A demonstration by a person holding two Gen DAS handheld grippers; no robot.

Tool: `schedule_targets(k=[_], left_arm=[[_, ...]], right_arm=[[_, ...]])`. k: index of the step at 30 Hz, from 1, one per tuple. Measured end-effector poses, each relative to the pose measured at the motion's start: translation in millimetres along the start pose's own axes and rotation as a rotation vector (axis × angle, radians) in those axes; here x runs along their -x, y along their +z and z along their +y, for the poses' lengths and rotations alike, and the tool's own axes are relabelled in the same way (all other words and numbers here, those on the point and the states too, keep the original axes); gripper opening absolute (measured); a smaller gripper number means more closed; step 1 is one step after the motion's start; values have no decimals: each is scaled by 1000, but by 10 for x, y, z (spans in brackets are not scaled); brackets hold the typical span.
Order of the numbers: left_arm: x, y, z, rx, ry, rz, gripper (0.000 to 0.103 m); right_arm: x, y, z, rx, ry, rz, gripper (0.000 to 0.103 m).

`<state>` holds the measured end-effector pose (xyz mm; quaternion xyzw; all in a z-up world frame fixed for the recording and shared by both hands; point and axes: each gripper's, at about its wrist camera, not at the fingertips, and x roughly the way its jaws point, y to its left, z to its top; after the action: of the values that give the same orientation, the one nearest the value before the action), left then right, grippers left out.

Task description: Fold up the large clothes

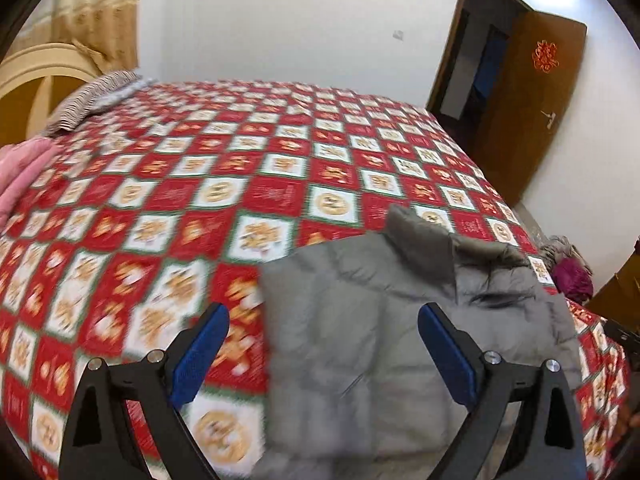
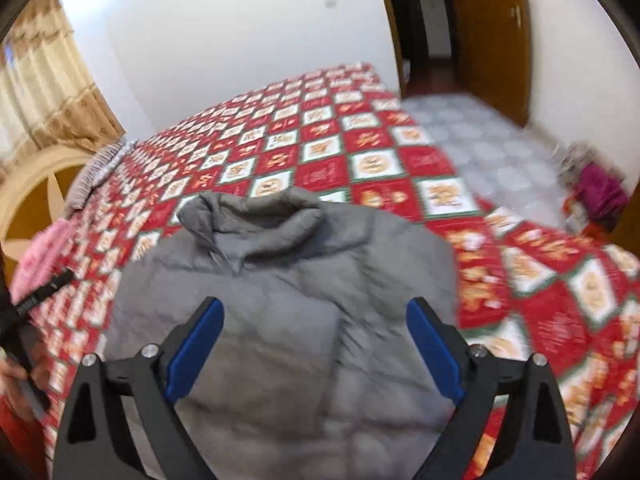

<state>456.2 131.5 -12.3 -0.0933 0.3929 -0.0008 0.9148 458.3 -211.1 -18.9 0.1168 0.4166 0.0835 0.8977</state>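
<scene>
Red-and-white checked bedspread (image 1: 248, 184) covers the bed under white walls, a brown door (image 1: 532, 92) open beyond. My grey padded jacket (image 2: 280, 300) lies near its edge. Left claw (image 1: 324, 320) and right claw (image 2: 314, 312) gape wide above it, holding nothing; pink cloth (image 1: 24, 172) sits well apart.

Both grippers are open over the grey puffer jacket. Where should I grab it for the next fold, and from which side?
Probably the near hem of the grey puffer jacket, one corner per gripper. It lies flat on the red patterned bedspread, collar at the far end, so the near edge is closest. Bring the left gripper and right gripper down from the near side, pinching the padded edge.
</scene>
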Motion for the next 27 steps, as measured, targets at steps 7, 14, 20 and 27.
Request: schedule_targets(k=[7, 14, 20, 27], left_arm=[[-513, 330, -360, -12, -44, 79, 96], [-712, 629, -567, -45, -44, 63, 96], [-1191, 757, -790, -50, 6, 126, 96], [-1774, 517, -904, 15, 9, 260, 85]], right_arm=[[-1157, 500, -13, -219, 60, 184, 93], [-1473, 450, 144, -40, 81, 178, 14], [-1643, 85, -189, -14, 82, 151, 11], [-1601, 13, -217, 26, 104, 76, 11]])
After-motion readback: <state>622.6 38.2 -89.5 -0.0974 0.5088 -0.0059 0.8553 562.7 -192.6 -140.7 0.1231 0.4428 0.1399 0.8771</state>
